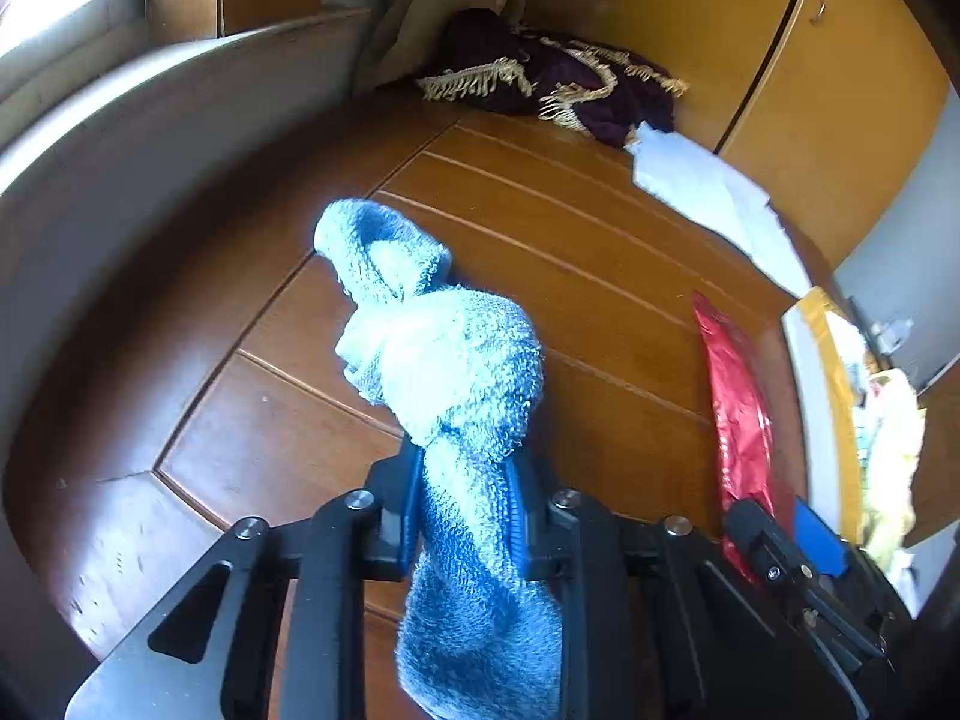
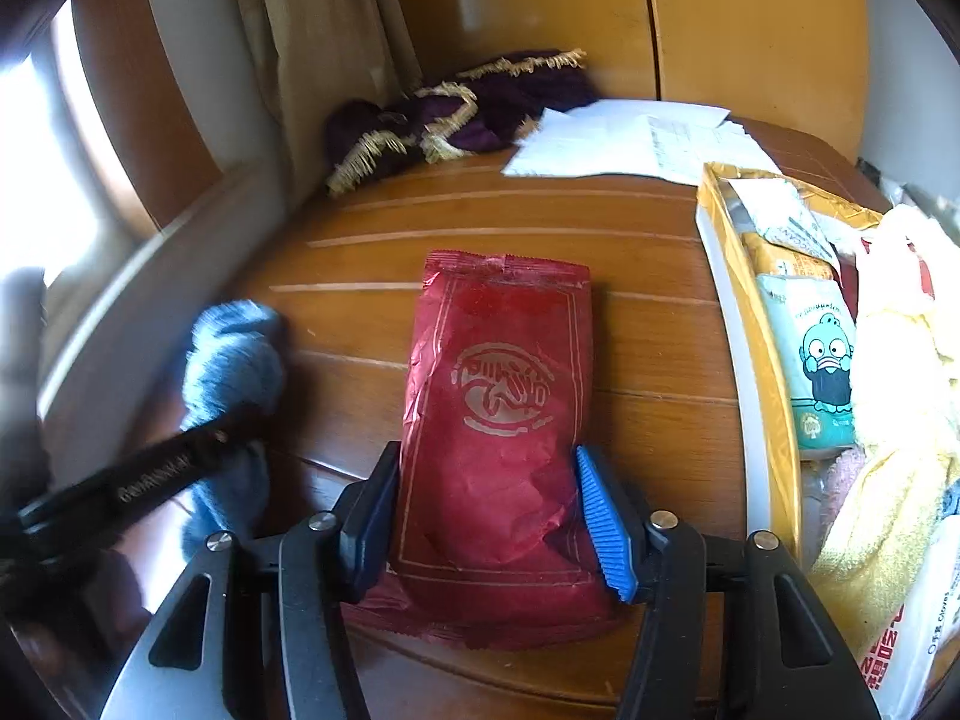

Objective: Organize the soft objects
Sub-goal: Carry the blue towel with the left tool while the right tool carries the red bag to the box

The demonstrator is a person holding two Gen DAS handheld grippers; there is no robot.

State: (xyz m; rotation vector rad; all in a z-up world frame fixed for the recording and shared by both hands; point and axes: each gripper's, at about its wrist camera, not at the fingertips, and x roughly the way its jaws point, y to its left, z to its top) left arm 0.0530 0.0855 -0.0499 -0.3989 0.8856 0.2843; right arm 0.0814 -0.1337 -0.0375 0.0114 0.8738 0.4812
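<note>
Broadly, the wooden tabletop carries everything here, and it is only partly sorted. At its right edge stands a yellow-rimmed box, already crowded with soft packs and a pale yellow towel, which I judge to be the collecting place. Far back lies a purple fringed cloth in the corner, with white papers just beside it; neither looks tidied yet.

Nearer, a red foil packet lies flat on the wood. The right gripper straddles its lower half, jaws spread to either side, each pad close against an edge; whether they already press it I cannot tell.

Smallest is the blue towel, a knotted wad pinched firmly in the pressed-together left gripper and apparently held above the wood, left of the packet.

So, by my judgement, both pieces have yet to reach the box.
</note>
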